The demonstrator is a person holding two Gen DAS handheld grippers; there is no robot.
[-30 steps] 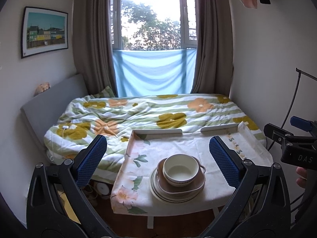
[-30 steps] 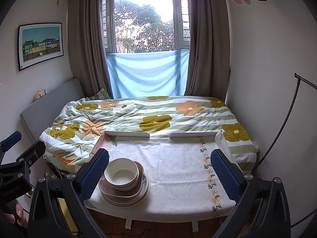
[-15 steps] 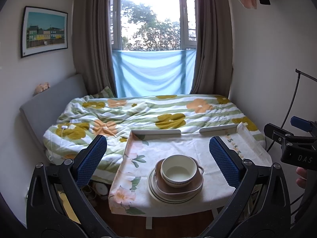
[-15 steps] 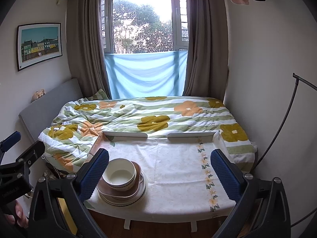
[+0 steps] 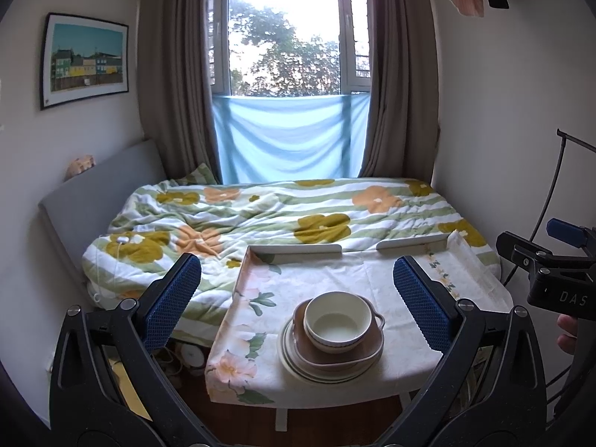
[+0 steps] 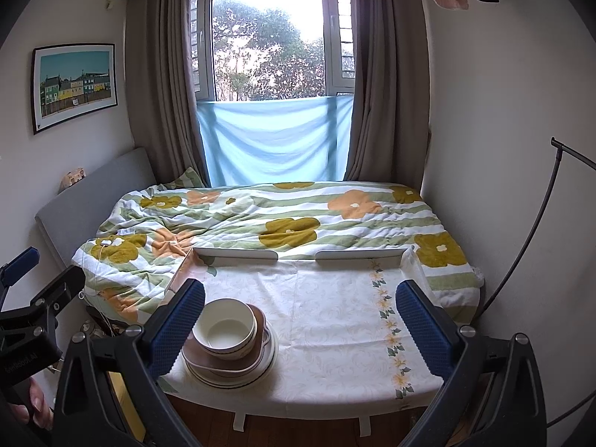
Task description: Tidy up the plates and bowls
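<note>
A cream bowl (image 5: 338,321) sits on a brown square dish (image 5: 341,354), which rests on a stack of cream plates (image 5: 298,365), all near the front left of the small table (image 5: 372,279). The same bowl (image 6: 225,329) and plates (image 6: 238,376) show in the right wrist view. My left gripper (image 5: 298,305) is open and empty, held back from the table with the stack between its fingers in view. My right gripper (image 6: 301,320) is open and empty, to the right of the stack.
The table has a floral cloth and raised white rails (image 6: 238,255) at its far edge. Behind it lies a bed with a flowered duvet (image 5: 283,212). A wall stands on the right, with a black stand (image 6: 536,231). Wooden floor lies below.
Both grippers have drifted slightly; the stack sits a little lower and nearer in both views. Both jaws stay open.
</note>
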